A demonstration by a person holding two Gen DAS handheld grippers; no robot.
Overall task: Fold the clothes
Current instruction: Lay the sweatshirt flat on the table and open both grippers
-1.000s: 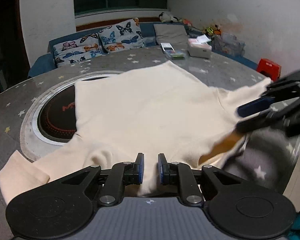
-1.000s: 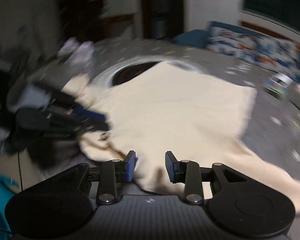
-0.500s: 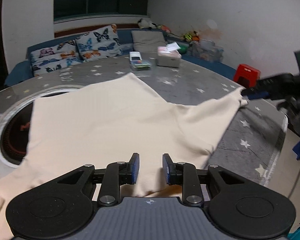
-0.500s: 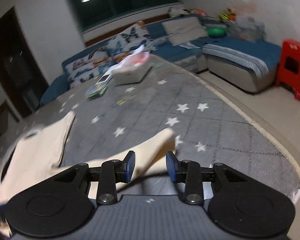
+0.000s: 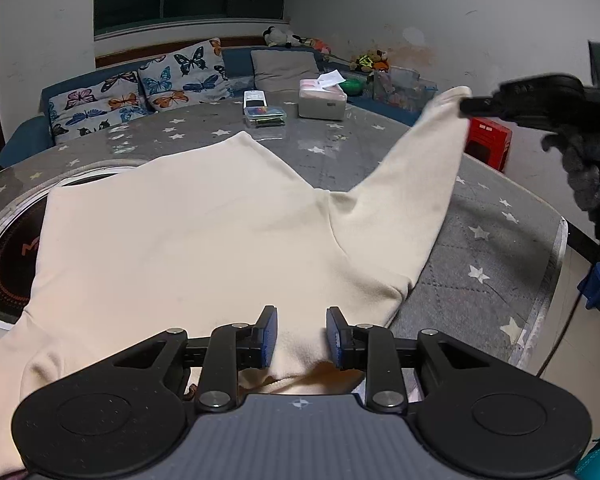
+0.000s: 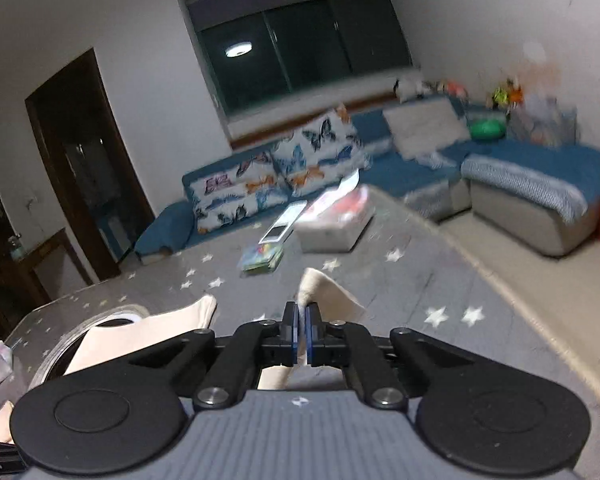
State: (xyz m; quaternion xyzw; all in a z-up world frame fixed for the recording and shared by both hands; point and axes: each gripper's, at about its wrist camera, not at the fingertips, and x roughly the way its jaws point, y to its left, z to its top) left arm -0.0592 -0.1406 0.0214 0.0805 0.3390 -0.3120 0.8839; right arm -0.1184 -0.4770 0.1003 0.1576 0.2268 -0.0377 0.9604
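A cream long-sleeved top (image 5: 188, 240) lies spread on the grey star-patterned table (image 5: 480, 248). My left gripper (image 5: 299, 336) is open, its blue pads either side of the top's near edge by the collar. My right gripper (image 6: 301, 334) is shut on the cuff of the right sleeve (image 6: 324, 290) and holds it lifted above the table; it also shows in the left wrist view (image 5: 476, 106) at the upper right, with the sleeve (image 5: 416, 184) stretched up to it. The top's body (image 6: 140, 332) shows at left in the right wrist view.
A tissue box (image 5: 322, 100), a phone and a small tray (image 5: 264, 114) sit at the table's far side. A round inset hotplate (image 5: 8, 264) lies under the top's left part. A blue sofa (image 6: 520, 176) and red stool (image 5: 488, 140) stand beyond the table edge.
My right gripper has shut on the sleeve cuff and lifted it up and outward to the right. My left gripper stays open at the top's near edge.
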